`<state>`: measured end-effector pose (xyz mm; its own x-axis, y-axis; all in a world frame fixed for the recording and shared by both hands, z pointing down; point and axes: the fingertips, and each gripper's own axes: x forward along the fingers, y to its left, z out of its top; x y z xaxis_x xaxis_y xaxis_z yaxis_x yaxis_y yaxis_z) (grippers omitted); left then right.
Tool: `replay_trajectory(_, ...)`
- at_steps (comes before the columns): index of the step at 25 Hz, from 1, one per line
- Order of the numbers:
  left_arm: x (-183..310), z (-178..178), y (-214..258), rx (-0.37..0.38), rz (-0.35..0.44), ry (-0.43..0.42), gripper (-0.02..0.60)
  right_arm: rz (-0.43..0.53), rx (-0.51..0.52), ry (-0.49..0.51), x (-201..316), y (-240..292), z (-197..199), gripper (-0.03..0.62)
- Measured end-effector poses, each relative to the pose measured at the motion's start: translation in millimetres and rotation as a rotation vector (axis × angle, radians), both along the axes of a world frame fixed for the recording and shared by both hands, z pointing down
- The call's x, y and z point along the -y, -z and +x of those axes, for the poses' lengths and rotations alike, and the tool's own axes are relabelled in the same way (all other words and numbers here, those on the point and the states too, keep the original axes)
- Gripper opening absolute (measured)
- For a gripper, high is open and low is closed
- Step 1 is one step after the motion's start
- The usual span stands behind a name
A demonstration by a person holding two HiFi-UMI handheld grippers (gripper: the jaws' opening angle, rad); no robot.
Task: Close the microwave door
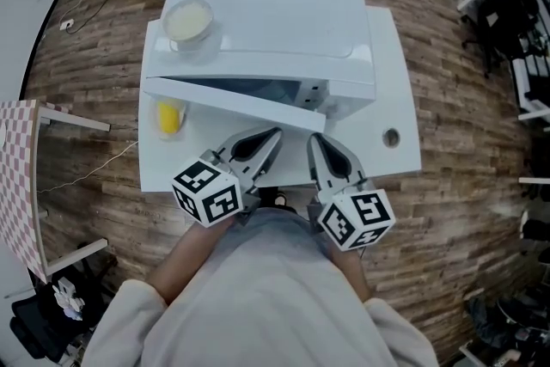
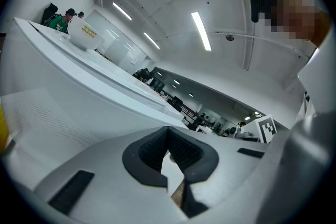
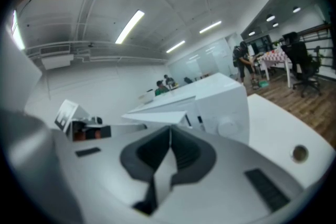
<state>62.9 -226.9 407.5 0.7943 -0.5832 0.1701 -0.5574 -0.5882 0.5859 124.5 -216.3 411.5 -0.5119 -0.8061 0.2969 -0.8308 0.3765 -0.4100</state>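
White boxy microwave (image 1: 284, 13) sits on the white table (image 1: 397, 103), its white door (image 1: 232, 101) ajar, free edge swung near and right. The left gripper (image 1: 273, 135) and right gripper (image 1: 314, 139) are side by side just near that edge, both with jaws pinched together and nothing between them. A white round bowl (image 1: 188, 20) rests on top, and a small yellow object (image 1: 169, 117) lies left of the door.

This is an open-plan office. It has a wood-plank floor (image 1: 103, 39), black swivel chairs (image 3: 298, 68) and long ceiling strip lights (image 2: 201, 30). People (image 3: 160, 87) stand far off.
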Motion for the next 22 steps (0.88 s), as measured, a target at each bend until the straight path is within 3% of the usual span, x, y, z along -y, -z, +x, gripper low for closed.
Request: replay_trajectory(22,26,-6,4,0.0,0.005,0.002,0.014,0.003,-0.008,-0.046,34,2,8,0.023)
